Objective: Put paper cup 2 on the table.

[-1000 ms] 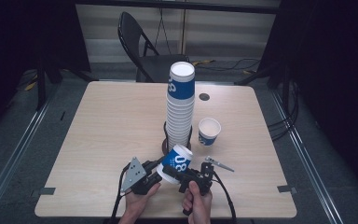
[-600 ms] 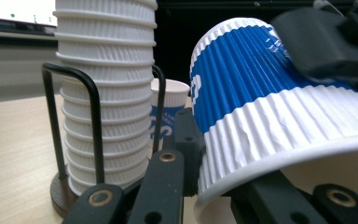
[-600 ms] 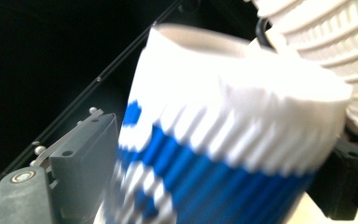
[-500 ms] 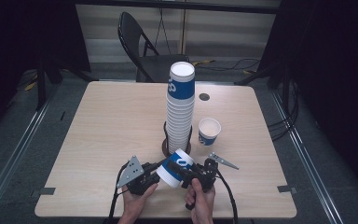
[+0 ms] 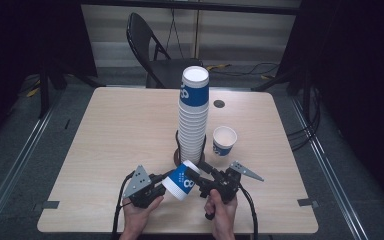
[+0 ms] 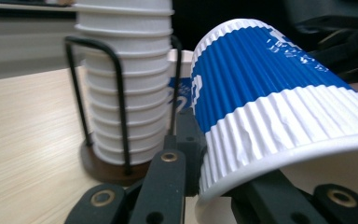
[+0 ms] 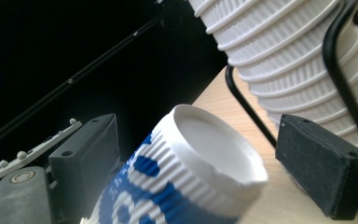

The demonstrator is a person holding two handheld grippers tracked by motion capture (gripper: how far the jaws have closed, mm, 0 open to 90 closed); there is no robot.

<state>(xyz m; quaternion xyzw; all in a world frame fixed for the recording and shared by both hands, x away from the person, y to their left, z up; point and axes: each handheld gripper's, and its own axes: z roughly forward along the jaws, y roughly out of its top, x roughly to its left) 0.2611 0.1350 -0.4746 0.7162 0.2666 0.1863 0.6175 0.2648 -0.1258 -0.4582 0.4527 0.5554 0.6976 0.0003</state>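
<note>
Cup (image 5: 181,180) lies tilted just above the desk (image 5: 105,150) between your claws: your left claw (image 5: 156,188) clenches its rim, your right claw (image 5: 198,181) seems released around its base, jaws having just opened, near the cup stack (image 5: 194,117).

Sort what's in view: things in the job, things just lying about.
In the job:
- blue-and-white ribbed paper cup, lying tilted, rim clamped by the left gripper
- right gripper, jaws just opened, astride its base
- tall stack of ribbed paper cups in a black wire holder

Lying about:
- upright paper cup
- black folding chair
</note>
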